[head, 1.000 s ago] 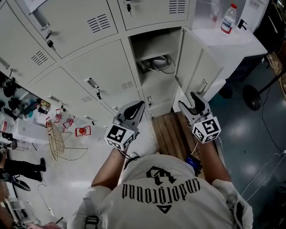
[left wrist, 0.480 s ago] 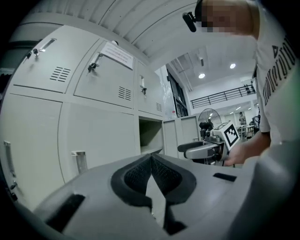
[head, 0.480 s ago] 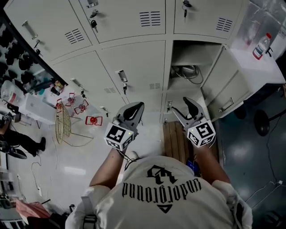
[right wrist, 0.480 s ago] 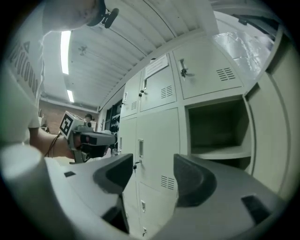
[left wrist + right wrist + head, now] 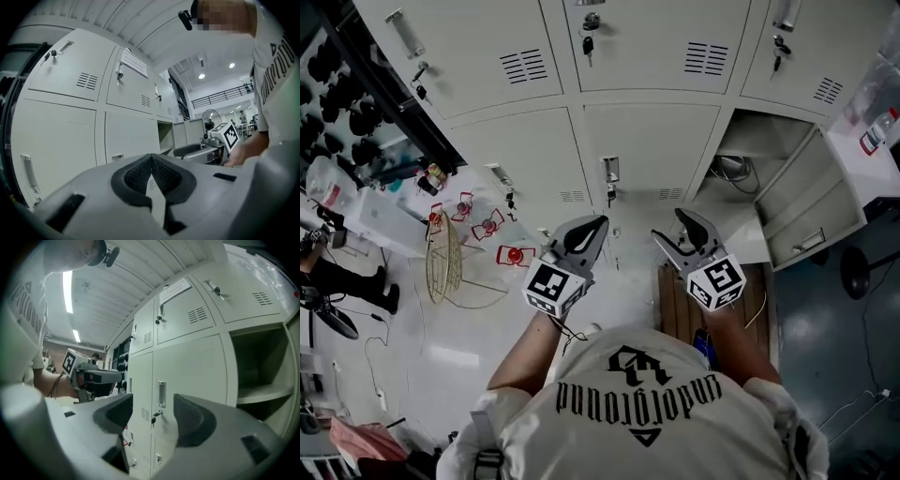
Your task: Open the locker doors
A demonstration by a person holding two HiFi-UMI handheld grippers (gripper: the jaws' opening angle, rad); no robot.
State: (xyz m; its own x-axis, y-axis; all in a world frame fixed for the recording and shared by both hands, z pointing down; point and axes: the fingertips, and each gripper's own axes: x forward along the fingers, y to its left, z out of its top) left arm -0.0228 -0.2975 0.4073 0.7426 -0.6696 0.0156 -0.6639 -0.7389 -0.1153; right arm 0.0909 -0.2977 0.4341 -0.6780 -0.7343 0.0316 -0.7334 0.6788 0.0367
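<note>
Locker door (image 5: 643,150) beside open compartment (image 5: 748,141)

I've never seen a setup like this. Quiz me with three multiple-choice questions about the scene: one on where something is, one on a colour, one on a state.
1. In the head view, where is the open locker relative to the closed door with the handle?
A. left of it
B. right of it
C. below it

2. What colour are the locker doors?
A. blue
B. brown
C. pale grey-white

3. How do the right gripper's jaws stand?
A. apart, empty
B. clamped on a key
C. pressed together

Answers:
1. B, the open compartment shows to the right of that door.
2. C, every door is pale.
3. A, the jaws stand wide apart with nothing between them.
</note>
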